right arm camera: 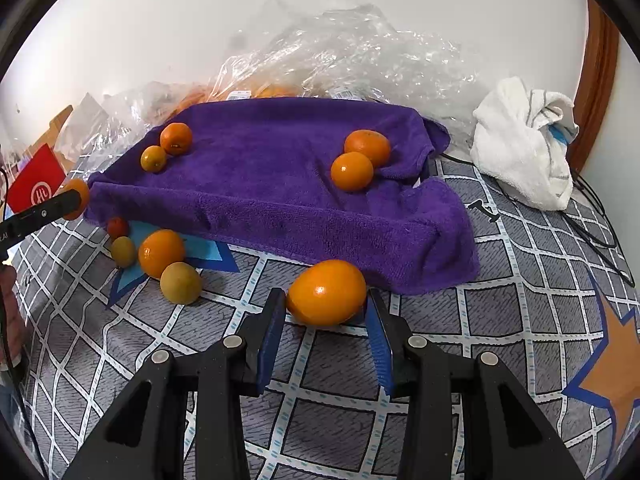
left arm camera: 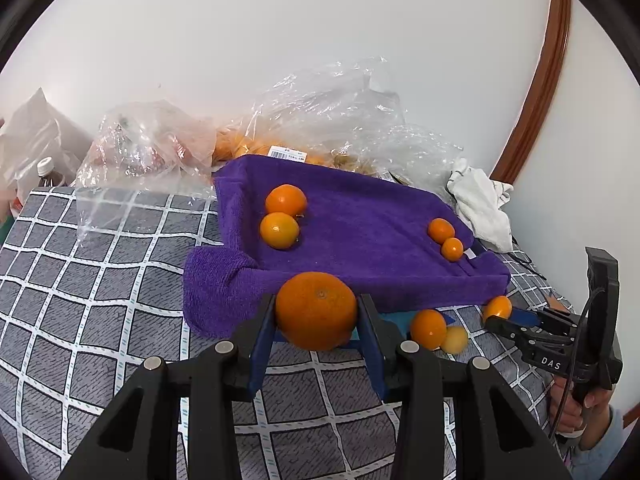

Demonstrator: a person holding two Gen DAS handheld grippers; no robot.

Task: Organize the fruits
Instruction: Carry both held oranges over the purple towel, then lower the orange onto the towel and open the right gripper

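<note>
Apparently each gripper, left gripper [left arm camera: 316,312] and right gripper [right arm camera: 326,294], clamps an orange.

— Big orange [left arm camera: 316,310]?
— Round, dimpled, stem scar facing forward. Pinched between the pads of the left hand-held gripper [left arm camera: 317,303], just in front of the purple towel [left arm camera: 360,216].
— Glossy oval orange [right arm camera: 326,292]?
— Clamped in the right hand-held gripper [right arm camera: 326,298], near the towel's front edge.
— On the towel?
— Larger pair [right arm camera: 360,160] touching at one end, small pair [right arm camera: 165,148] touching at the other.
— Loose?
— Beside the front edge: bright orange one [right arm camera: 161,253] against pale yellow one [right arm camera: 181,283]; close behind, small yellowish one [right arm camera: 123,251] and small reddish one [right arm camera: 117,227].
</note>
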